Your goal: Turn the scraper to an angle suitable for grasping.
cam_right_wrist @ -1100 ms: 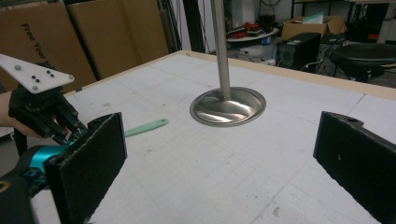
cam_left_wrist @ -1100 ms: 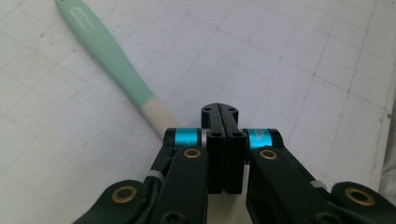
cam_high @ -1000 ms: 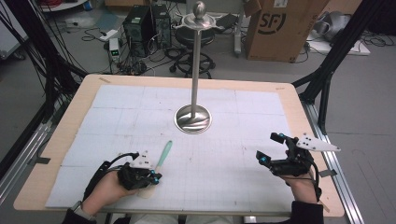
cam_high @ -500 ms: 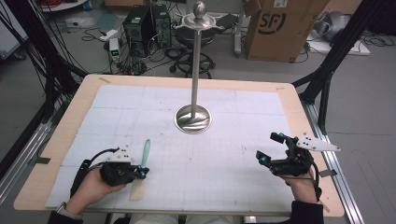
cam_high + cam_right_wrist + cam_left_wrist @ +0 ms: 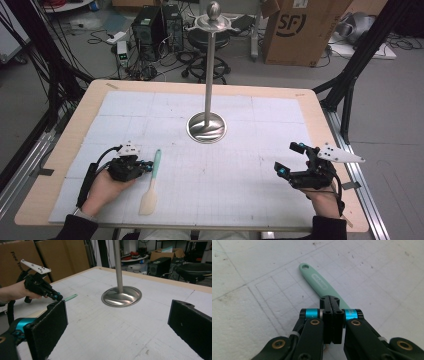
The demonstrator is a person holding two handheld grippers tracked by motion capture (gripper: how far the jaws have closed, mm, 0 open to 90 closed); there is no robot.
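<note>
The stand (image 5: 206,126) sits mid-worktop (image 5: 65,145). The spatula (image 5: 151,183) lies near-left of it, the left gripper (image 5: 145,166) on its handle; the right gripper (image 5: 289,159) rests near-right.

Even, bright indoor light, soft shadows, glare on the steel base (image 5: 206,128), perhaps slight near-field blur.

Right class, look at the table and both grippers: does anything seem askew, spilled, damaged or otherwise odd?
Nothing stands out. The metal stand is upright mid-table, and the spatula lies flat on the white mat, its green handle between the shut jaws of the left gripper. The right gripper is open. No spills or damage visible.
</note>
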